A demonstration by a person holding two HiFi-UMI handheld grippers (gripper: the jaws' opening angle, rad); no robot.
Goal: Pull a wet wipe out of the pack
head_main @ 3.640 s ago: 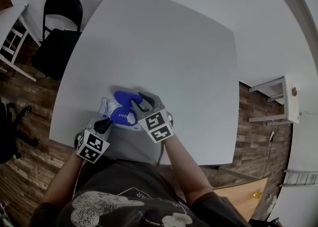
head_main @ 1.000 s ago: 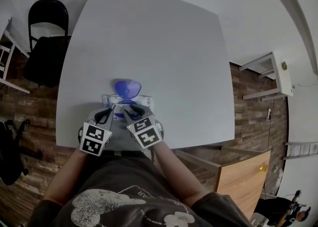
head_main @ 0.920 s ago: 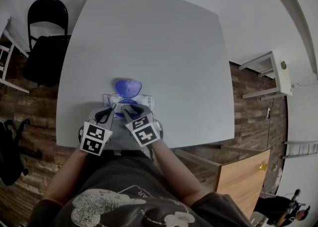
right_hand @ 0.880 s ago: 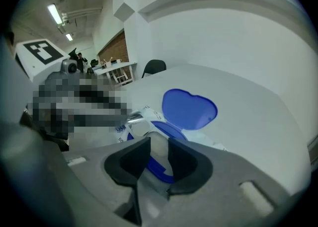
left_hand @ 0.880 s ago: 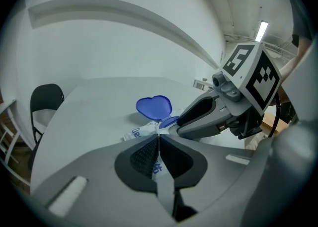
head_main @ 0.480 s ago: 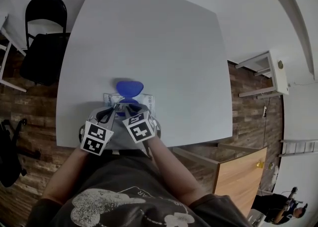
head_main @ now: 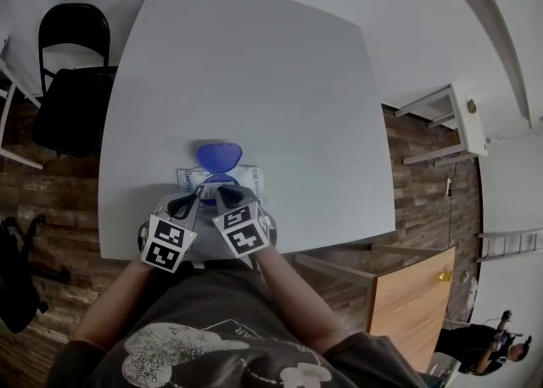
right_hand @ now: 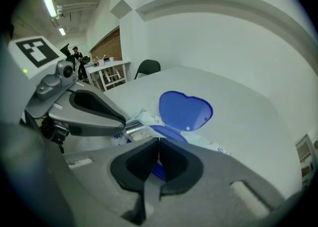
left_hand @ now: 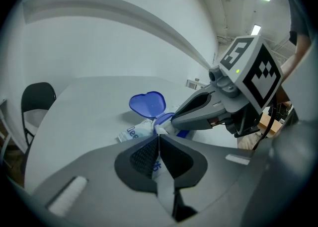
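A white wet wipe pack lies near the table's front edge, its blue lid flipped open toward the far side. My left gripper is shut on the pack's near left edge; the film shows between its pads. My right gripper points down into the blue-ringed opening and is shut there. In the left gripper view its tips pinch a small white bit of wipe. The right gripper view shows its own shut jaws over the opening, the lid behind.
The white table stretches away beyond the pack. A black chair stands at its left side, a white shelf unit on the wooden floor to the right. The table's front edge lies right under my grippers.
The right gripper's jaws, open over the pack a second ago, have closed at the opening. Earlier still it was swinging the lid open. The left gripper has kept its hold.
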